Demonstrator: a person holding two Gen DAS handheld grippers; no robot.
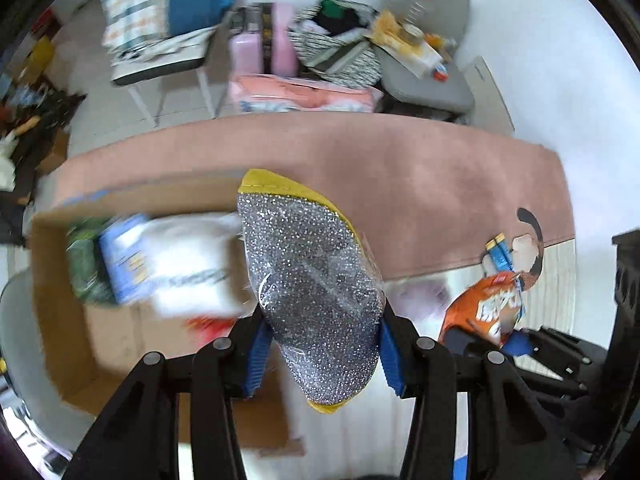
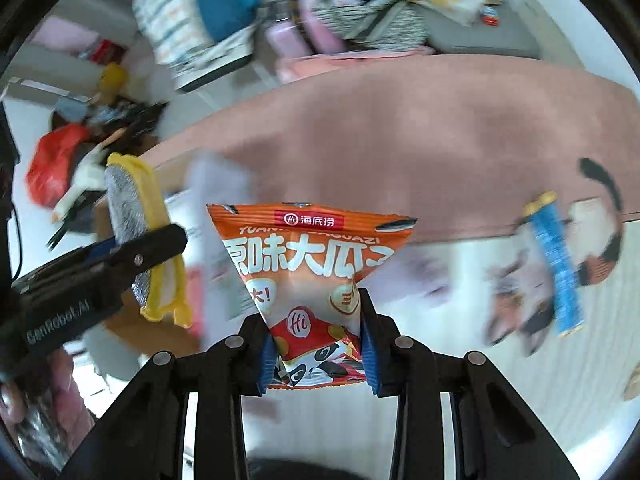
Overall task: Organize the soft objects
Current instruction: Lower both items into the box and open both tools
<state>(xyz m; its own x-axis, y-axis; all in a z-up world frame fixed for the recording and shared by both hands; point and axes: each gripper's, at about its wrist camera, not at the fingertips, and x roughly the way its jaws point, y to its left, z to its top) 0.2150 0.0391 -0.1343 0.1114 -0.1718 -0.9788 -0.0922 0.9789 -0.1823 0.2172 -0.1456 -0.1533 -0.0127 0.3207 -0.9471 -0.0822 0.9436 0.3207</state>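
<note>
My left gripper (image 1: 322, 350) is shut on a silver glitter scouring sponge with yellow backing (image 1: 312, 280), wrapped in clear plastic, held above the right edge of a cardboard box (image 1: 60, 312). The box holds a white and blue packet (image 1: 168, 264) and a green item (image 1: 82, 264). My right gripper (image 2: 318, 354) is shut on an orange snack bag (image 2: 308, 264) with white Chinese lettering, held above the white table. The sponge (image 2: 132, 220) and left gripper show at left in the right wrist view. The orange bag (image 1: 488, 308) shows at right in the left wrist view.
A pink mat (image 1: 400, 184) covers the table's far part. A blue tube (image 2: 556, 264) lies on a cartoon-figure item (image 2: 600, 248) at right. Chairs piled with cloths, bags and boxes (image 1: 340, 48) stand behind the table. Floor clutter lies at the far left.
</note>
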